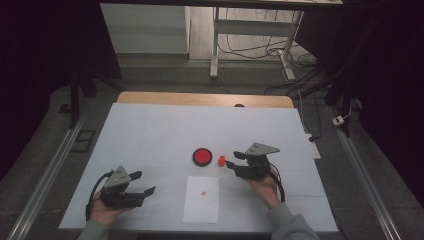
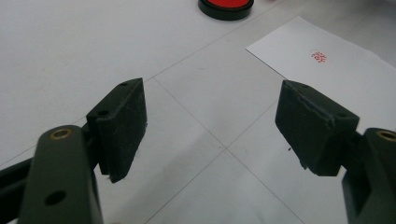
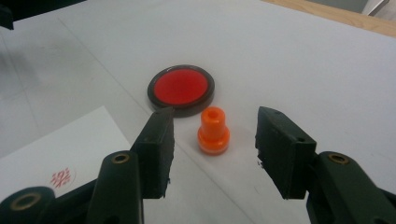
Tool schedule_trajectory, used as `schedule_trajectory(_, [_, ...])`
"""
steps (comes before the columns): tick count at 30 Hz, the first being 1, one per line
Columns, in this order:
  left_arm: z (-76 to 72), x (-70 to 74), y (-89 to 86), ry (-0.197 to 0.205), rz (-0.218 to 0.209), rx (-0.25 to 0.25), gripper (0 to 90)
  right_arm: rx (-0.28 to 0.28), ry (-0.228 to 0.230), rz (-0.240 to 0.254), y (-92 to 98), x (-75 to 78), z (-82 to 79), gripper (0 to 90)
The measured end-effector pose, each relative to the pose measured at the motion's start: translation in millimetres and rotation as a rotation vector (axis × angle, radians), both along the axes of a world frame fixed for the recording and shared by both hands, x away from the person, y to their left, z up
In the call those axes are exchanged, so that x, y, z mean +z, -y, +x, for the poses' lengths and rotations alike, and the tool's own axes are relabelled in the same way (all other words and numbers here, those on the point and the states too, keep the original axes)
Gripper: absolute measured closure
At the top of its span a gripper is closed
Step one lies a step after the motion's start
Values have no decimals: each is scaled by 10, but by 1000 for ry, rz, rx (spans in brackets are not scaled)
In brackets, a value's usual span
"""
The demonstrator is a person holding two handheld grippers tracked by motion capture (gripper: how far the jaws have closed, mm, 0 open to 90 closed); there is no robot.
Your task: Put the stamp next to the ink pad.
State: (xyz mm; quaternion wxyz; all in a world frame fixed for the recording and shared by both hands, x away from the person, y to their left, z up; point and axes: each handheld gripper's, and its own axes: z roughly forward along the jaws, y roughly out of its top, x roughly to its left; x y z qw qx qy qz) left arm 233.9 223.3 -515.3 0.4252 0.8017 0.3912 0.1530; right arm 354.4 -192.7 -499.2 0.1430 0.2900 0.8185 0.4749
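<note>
Worktop [image 1: 150, 130] under white cover (wood edge at far side). On it: red ink pad [image 1: 202, 156], orange stamp [image 1: 221, 160] just beside, paper [image 1: 201, 199] nearer.

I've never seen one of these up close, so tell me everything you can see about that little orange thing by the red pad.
The orange stamp looks like glossy plastic: a narrow neck with a hole in its top, flaring to a wider round base. It stands upright on the white table cover, just beside the round red ink pad. The right gripper has its jaws open either side, not touching it.
</note>
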Motion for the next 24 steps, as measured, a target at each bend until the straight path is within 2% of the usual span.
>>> schedule_trajectory(5, [-5,6,5,2,-1,-2,253,-8,6,11,144,49,-132,463])
schedule_trajectory(8, [-13,5,4,4,1,-4,252,-14,17,1,240,60,-229,462])
schedule_trajectory(16, [-17,4,4,4,-2,-6,252,-21,35,-12,502,39,-481,462])
schedule_trajectory(24, [-25,9,-3,5,-2,-4,252,-37,42,-23,776,-27,-649,463])
